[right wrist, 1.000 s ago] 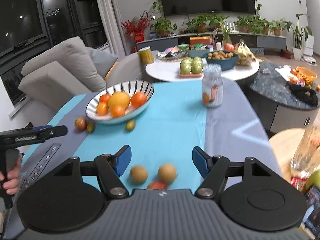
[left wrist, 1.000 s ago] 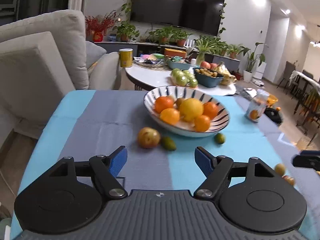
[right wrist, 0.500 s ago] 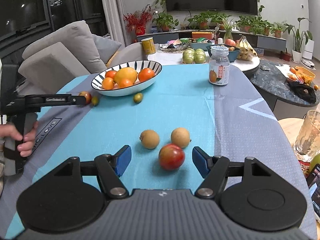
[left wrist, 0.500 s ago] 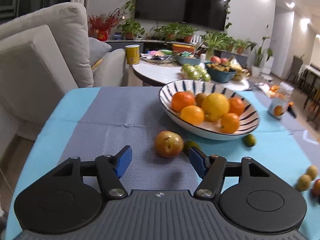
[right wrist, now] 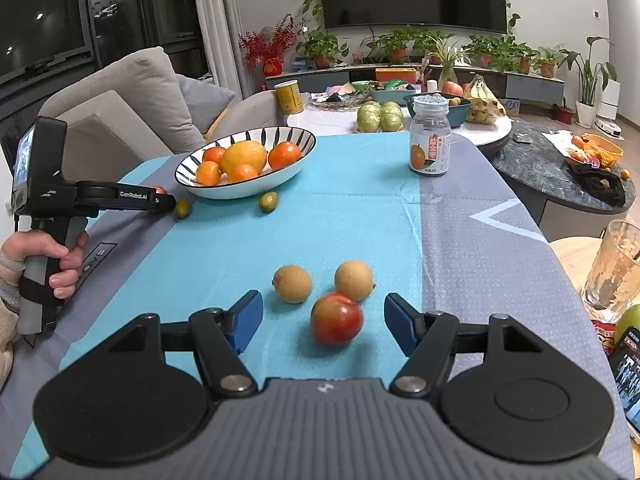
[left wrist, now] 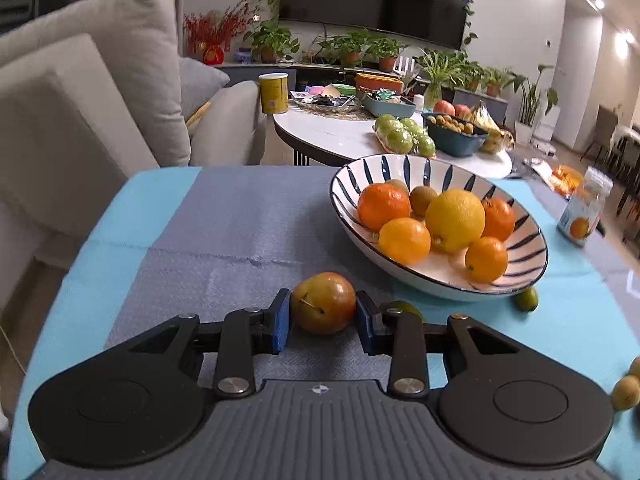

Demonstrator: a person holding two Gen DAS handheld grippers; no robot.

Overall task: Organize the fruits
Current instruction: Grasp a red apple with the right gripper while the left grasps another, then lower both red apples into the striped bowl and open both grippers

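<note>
My left gripper (left wrist: 322,320) is shut on a red-yellow plum (left wrist: 323,303) that rests on the cloth, just left of the striped bowl (left wrist: 520,258). The bowl holds oranges and a big yellow citrus (left wrist: 455,220). A small green fruit (left wrist: 402,307) lies behind the right finger; another (left wrist: 526,299) sits by the bowl's rim. My right gripper (right wrist: 323,322) is open around a red plum (right wrist: 337,318) on the cloth, not touching it. Two brown round fruits (right wrist: 292,283) (right wrist: 353,280) lie just beyond it. The left gripper (right wrist: 160,202) shows at the left of the right wrist view.
A jar with an orange label (right wrist: 430,140) stands at the far side of the table. A glass (right wrist: 614,270) and a phone (right wrist: 628,376) are at the right edge. A sofa (left wrist: 80,92) stands left, and a white side table (left wrist: 332,132) with more fruit behind.
My left gripper moved forward and closed on the red-yellow plum. My right gripper edged forward, so the red plum now lies between its open fingers.
</note>
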